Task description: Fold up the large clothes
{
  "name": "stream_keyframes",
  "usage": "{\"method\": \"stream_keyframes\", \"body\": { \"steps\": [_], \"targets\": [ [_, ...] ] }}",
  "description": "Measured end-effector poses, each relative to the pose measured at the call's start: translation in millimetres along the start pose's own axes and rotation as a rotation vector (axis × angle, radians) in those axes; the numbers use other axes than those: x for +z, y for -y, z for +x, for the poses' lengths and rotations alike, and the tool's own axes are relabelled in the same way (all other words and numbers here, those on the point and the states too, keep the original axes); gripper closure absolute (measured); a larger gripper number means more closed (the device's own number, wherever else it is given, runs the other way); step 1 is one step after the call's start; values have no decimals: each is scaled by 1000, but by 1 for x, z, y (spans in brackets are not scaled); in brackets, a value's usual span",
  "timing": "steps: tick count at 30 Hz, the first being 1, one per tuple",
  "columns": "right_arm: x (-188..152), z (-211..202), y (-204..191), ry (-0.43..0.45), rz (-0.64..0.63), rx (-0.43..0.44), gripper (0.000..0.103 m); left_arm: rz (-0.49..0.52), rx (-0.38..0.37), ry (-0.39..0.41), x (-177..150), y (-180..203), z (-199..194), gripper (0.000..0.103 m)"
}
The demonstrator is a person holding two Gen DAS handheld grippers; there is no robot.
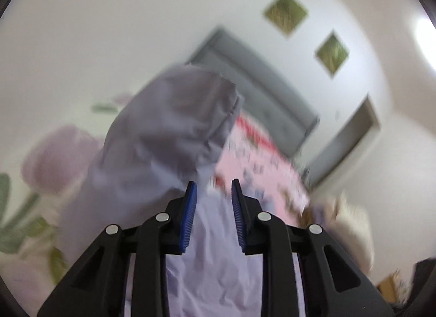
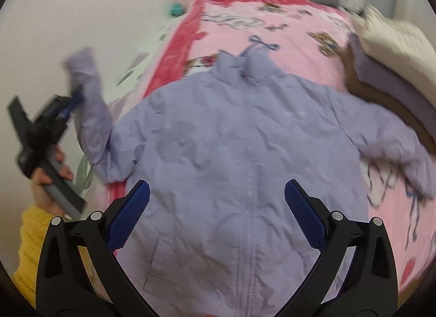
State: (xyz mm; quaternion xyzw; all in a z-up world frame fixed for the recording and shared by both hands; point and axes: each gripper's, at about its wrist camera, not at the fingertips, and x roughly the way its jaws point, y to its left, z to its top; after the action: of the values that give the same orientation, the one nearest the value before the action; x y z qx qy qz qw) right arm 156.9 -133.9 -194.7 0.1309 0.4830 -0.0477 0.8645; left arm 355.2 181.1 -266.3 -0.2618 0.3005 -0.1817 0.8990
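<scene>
Evidently sleeve-fold step: lilac padded zip-front jacket (image 2: 239,159) lies front-up on pink printed blanket (image 2: 286,25) — left gripper (image 1: 212,183) pinches its raised sleeve (image 2: 90,99); right gripper (image 2: 218,194) hovers wide, empty. Next — likely lay sleeve across chest.

A lilac zip-up jacket (image 2: 218,140) lies front-up and zipped on a pink bedspread (image 2: 272,23), one sleeve (image 2: 90,104) lifted.

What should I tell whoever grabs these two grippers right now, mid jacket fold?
Left gripper: shut on the sleeve, lifted off the bed.
Right gripper: open, empty, above the jacket's lower front.
Lavender jacket: front up, zipped, spread on the pink blanket; other sleeve lies out to the side.
Done: nothing folded.
Left: fold both sleeves in, then the body.
</scene>
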Motion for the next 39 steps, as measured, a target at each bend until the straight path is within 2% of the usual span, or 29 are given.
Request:
{"method": "stream_keyframes", "body": {
  "steps": [2,4,6,8,9,10,11,12,13,14,15,17,19,20,22,24,25,26,29,30,31,32,34,35,36,37,39],
  "targets": [
    [-3,-1,10,-4,23,-16,8,40,11,-96,-16,9,28,87],
    [-9,-3,21,-3,39,-35,8,149,12,-206,-44,32,56,87],
    [-12,-2,30,10,43,-52,8,229,1,-274,-68,48,62,87],
    [-5,9,36,14,30,-33,8,285,9,-329,-90,64,67,87],
    [0,15,37,17,18,-14,8,299,15,-320,-92,72,61,83],
    [11,25,36,17,-7,29,8,322,52,-291,-90,78,53,75],
    [24,36,31,11,-37,90,8,338,97,-267,-91,69,48,55],
    [40,48,23,1,-73,146,8,357,173,-211,-91,69,41,42],
    [52,57,15,-5,-105,187,11,359,209,-178,-93,68,32,26],
    [69,69,6,-11,-145,235,21,352,284,-98,-88,63,11,20],
    [94,88,-12,-15,-194,285,26,352,347,-33,-83,58,-3,20],
    [132,123,-39,-49,-229,359,27,382,465,71,-74,46,-32,20],
    [162,160,-59,-115,-230,408,28,409,542,80,-68,31,-35,16],
    [178,184,-72,-158,-229,411,29,403,559,45,-67,23,-30,16],
    [207,230,-93,-217,-231,392,31,327,563,-58,-66,-5,-17,16],
    [225,271,-116,-277,-252,336,36,249,545,-82,-70,-23,-15,16],
    [231,286,-124,-291,-259,304,37,217,545,-87,-72,-30,-15,16],
    [237,301,-132,-284,-261,276,43,167,532,-98,-74,-40,-14,16],
    [240,329,-144,-348,-226,319,46,47,509,-137,-85,-66,-10,16],
    [239,340,-148,-389,-204,336,49,15,497,-144,-87,-72,-7,16],
    [239,346,-151,-402,-199,344,69,-17,485,-155,-90,-78,1,19],
    [238,347,-154,-395,-201,348,85,-48,472,-174,-92,-84,8,26],
    [238,340,-158,-364,-221,369,90,-42,495,-194,-94,-86,15,42],
    [238,331,-159,-341,-249,396,91,-25,490,-195,-94,-85,17,60],
    [237,315,-159,-306,-274,414,92,-2,493,-198,-91,-81,18,64],
    [238,296,-157,-245,-299,426,92,32,512,-197,-88,-76,19,65],
    [240,255,-144,-122,-317,446,92,66,503,-176,-82,-68,17,68]
  ]
}}
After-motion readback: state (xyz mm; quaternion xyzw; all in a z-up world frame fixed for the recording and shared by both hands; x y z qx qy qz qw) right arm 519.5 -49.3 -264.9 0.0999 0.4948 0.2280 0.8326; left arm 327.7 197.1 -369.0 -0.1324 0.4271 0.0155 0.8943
